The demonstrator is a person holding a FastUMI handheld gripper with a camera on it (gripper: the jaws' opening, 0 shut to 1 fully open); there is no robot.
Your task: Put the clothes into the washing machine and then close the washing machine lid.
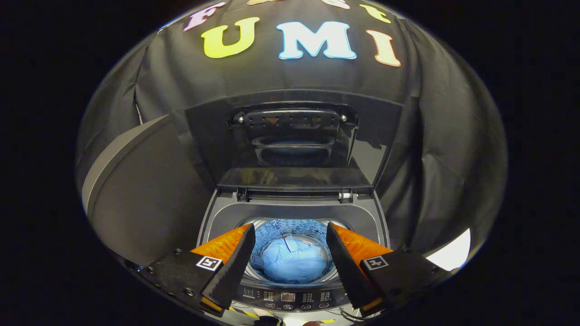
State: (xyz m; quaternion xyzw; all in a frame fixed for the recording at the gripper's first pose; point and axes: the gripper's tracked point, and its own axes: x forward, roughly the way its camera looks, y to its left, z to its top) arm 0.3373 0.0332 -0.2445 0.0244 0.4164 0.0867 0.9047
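Note:
A small top-loading washing machine [217, 217] stands just ahead of me with its lid [294, 136] raised upright at the back. A light blue shirt [292, 260] lies down inside the drum [290, 226], seen between my two fingers. My gripper [290, 235] hovers above the drum's mouth, open, with nothing between its black pads [233, 267]. The machine's control panel [287, 297] runs along its near edge, under my fingers.
A grey curved panel [136, 190] rises to the left of the machine. Black cloth walls close in behind and on both sides. A bright white patch [451, 253] shows low to the right of the machine.

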